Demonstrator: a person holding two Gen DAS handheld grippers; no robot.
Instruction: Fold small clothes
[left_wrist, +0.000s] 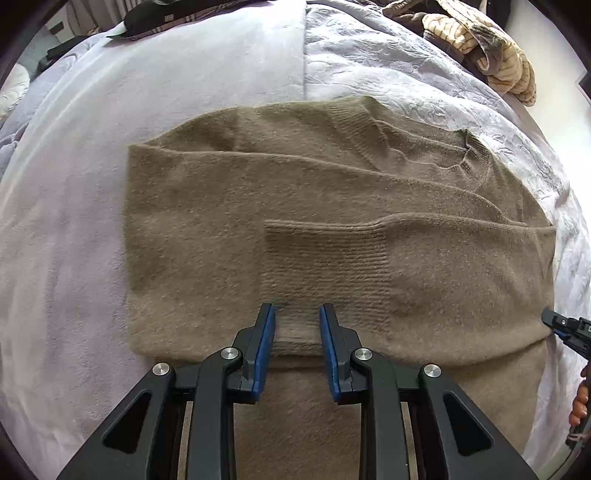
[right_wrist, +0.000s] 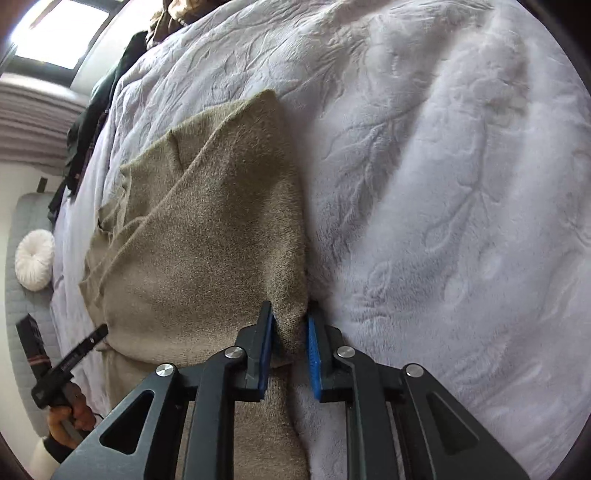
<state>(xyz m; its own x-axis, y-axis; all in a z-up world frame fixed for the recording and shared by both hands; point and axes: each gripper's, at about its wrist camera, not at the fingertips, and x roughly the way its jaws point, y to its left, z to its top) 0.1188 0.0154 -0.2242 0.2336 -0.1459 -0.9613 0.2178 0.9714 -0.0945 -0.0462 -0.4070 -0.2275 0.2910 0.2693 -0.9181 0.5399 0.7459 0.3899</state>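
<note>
A taupe knit sweater (left_wrist: 314, 221) lies flat on the bed, sleeves folded across its body, a ribbed cuff (left_wrist: 325, 258) on top near the middle. My left gripper (left_wrist: 297, 314) hovers over the sweater's near fold by the cuff, jaws open and empty. In the right wrist view the sweater (right_wrist: 207, 240) runs away to the left. My right gripper (right_wrist: 290, 325) is at the sweater's right edge with that edge between its blue pads; the jaws stand a little apart. Its tip also shows in the left wrist view (left_wrist: 565, 328).
A pale lilac embossed bedspread (right_wrist: 443, 184) covers the bed. A brown and tan garment pile (left_wrist: 480, 40) lies at the far right corner. Dark clothes (left_wrist: 147, 22) lie at the far left. A white round cushion (right_wrist: 35, 260) sits beside the bed.
</note>
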